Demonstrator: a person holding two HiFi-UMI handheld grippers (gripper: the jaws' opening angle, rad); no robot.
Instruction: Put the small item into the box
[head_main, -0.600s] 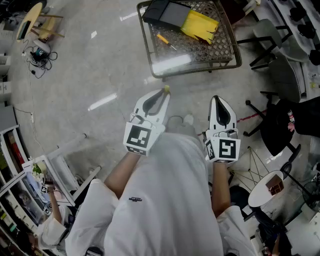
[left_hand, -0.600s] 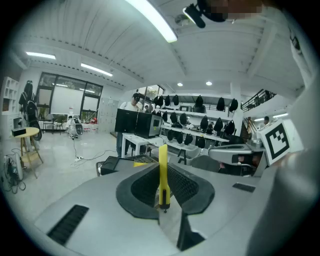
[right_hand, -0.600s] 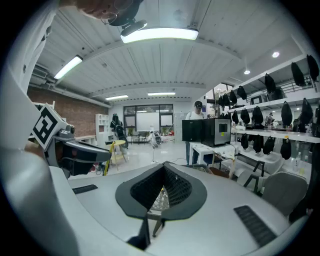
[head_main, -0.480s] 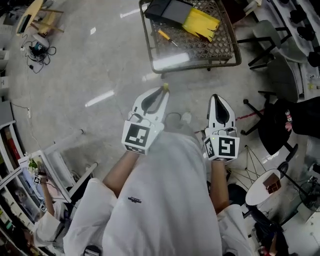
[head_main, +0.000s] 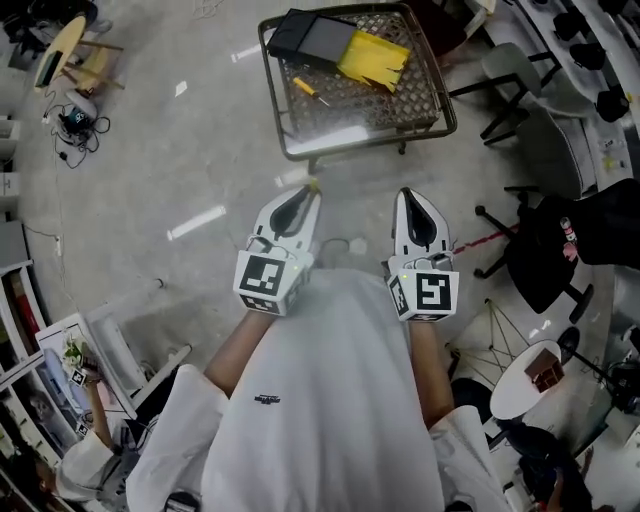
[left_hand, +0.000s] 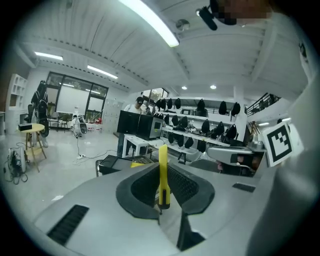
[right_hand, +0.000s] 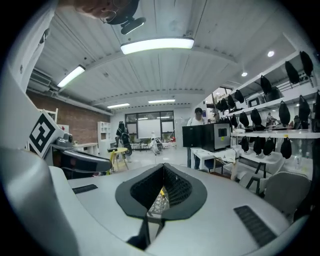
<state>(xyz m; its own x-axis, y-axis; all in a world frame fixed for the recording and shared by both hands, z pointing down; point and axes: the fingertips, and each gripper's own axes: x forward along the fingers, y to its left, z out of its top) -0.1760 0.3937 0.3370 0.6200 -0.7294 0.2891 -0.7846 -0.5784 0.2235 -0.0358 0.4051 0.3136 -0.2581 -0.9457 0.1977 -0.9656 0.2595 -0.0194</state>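
Observation:
My left gripper (head_main: 311, 187) is shut on a small yellow tool (head_main: 313, 184) whose end pokes out past the tips. In the left gripper view this yellow tool (left_hand: 163, 177) stands upright between the dark pads (left_hand: 142, 187), its black end down in the grip. My right gripper (head_main: 407, 194) is shut with nothing in it, its pads (right_hand: 176, 189) meeting at the far end. Both are held over the floor, short of the wire-mesh table (head_main: 420, 118). On the table's far left corner lies a black box (head_main: 308, 35), seen low ahead in the left gripper view as well (left_hand: 111, 162).
A yellow sheet (head_main: 373, 59) and a small screwdriver (head_main: 307, 88) also lie on the mesh table. Office chairs (head_main: 545, 250) stand at the right, a small round white table (head_main: 527, 378) lower right, shelving (head_main: 40, 340) at the left, cables (head_main: 72, 118) on the floor upper left.
The table has come nearer and shifted left in the head view; both grippers sit slightly lower and further left. The left stays shut on the yellow tool.

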